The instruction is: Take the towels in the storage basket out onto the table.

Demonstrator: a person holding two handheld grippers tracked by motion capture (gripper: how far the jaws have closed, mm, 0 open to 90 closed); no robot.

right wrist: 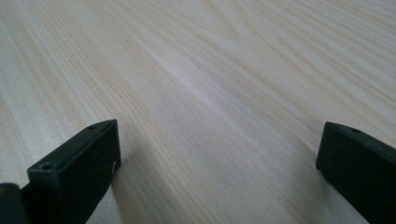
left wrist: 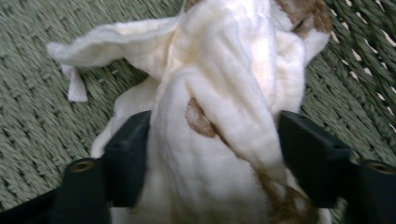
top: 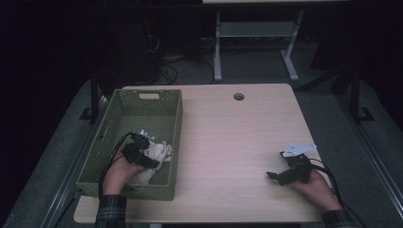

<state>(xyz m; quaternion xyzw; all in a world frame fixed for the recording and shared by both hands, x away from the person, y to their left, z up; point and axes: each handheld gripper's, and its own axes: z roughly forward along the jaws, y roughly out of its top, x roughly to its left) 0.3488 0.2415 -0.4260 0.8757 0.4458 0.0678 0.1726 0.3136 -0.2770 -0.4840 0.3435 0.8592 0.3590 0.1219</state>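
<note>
Left gripper (left wrist: 212,144) jaws clamping cloth (left wrist: 224,93) (in basket (top: 123,109)), right gripper (right wrist: 219,163) wide

Cream cloth (left wrist: 219,88) with brown patches (blotchy), olive-green woven basket (top: 168,118), pale wood-grain table (top: 237,137)

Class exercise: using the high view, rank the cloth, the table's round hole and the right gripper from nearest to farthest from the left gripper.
1. Cloth: between the left gripper's jaws, in the basket.
2. Round hole: far table edge, to the right.
3. Right gripper: near right side.
</note>
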